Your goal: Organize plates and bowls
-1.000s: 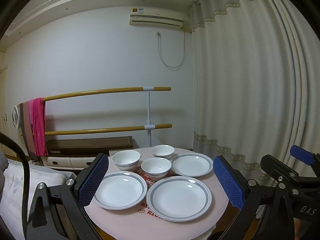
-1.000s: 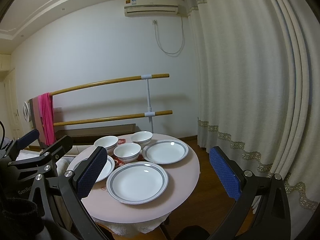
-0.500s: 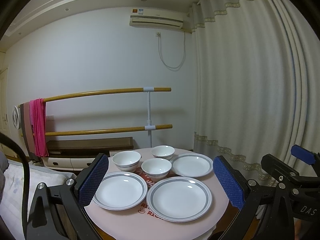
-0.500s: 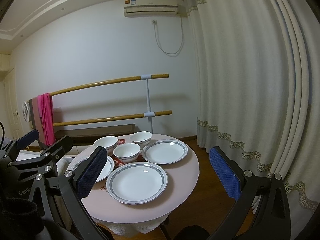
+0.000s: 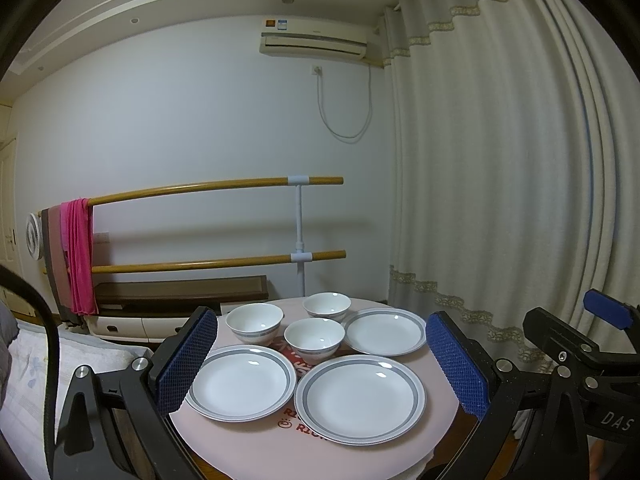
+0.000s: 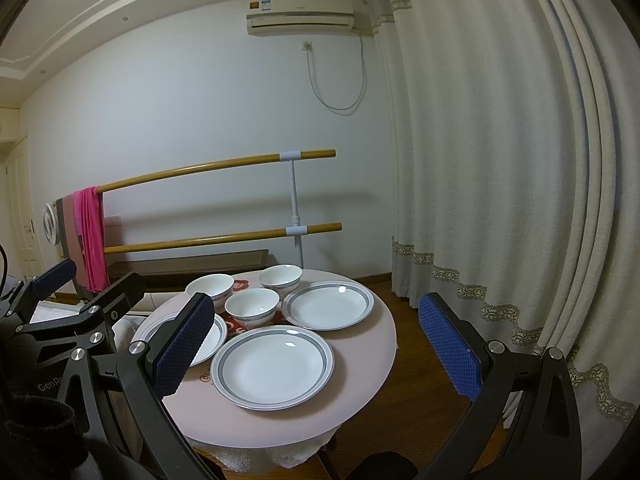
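Both hand-held grippers hang spread and empty: left hand-held gripper (image 5: pixel 320 360), right hand-held gripper (image 6: pixel 316 344). Around the middle bowl (image 5: pixel 314 339) on the tabletop (image 5: pixel 436 400), three plates and two bowls spread. Only the right view shows wooden floor (image 6: pixel 408 392).

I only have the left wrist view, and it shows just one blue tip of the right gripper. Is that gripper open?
Observer: Yes. The right gripper is open, with its pads wide apart and nothing held.
Operator: What lies past the table's right side?
Observer: Bare wooden floor, between the table and the curtain.
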The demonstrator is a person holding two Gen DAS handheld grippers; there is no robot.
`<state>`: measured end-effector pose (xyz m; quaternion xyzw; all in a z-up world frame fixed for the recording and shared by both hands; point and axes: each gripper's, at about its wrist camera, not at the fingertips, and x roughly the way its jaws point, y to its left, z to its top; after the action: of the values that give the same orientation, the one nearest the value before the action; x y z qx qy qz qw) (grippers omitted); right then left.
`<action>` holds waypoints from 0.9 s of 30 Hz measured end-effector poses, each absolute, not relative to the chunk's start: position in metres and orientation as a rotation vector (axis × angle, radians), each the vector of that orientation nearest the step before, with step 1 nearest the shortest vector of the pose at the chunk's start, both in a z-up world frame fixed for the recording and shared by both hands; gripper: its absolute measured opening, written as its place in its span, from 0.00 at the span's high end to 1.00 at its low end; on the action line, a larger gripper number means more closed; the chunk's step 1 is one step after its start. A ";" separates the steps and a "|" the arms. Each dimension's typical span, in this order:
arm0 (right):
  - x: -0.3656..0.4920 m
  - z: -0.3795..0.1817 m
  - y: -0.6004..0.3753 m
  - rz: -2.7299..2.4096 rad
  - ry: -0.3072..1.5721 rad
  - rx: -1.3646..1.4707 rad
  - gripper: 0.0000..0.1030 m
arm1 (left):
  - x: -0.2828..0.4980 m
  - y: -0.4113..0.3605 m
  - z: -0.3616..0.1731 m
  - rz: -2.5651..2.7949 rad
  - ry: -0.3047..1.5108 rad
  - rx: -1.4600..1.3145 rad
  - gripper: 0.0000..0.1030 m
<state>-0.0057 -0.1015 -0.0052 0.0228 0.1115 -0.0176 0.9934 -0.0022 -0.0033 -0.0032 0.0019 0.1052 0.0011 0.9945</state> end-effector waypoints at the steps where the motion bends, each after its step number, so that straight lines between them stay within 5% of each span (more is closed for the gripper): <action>1: -0.005 -0.005 -0.102 -0.035 0.223 0.046 0.00 | -0.003 -0.003 -0.003 0.003 0.211 0.004 0.01; 27: -0.007 -0.004 -0.099 -0.031 0.217 0.042 0.00 | -0.002 -0.005 -0.008 0.011 0.199 0.011 0.01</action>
<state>-0.0074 -0.0990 -0.0044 0.0208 0.1082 -0.0156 0.9938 -0.0018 -0.0050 -0.0081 0.0054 0.0992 0.0054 0.9950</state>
